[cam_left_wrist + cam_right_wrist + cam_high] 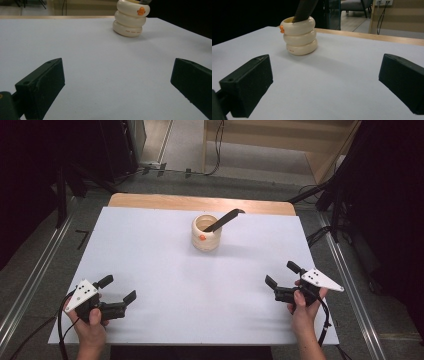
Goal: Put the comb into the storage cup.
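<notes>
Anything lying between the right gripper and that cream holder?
Nothing: bare white table runs from the right gripper to the holder, as the right gripper view and high view show.

A wooden surface (150, 200) carried a large white sheet (165, 270) that covered nearly all of it, leaving a strip of bare wood along the far edge. On the sheet, toward the far middle, stood a cream ringed cup (206, 234) with a small orange mark on its side. A black comb (223, 220) leaned out of the cup, tilted to the right.
</notes>
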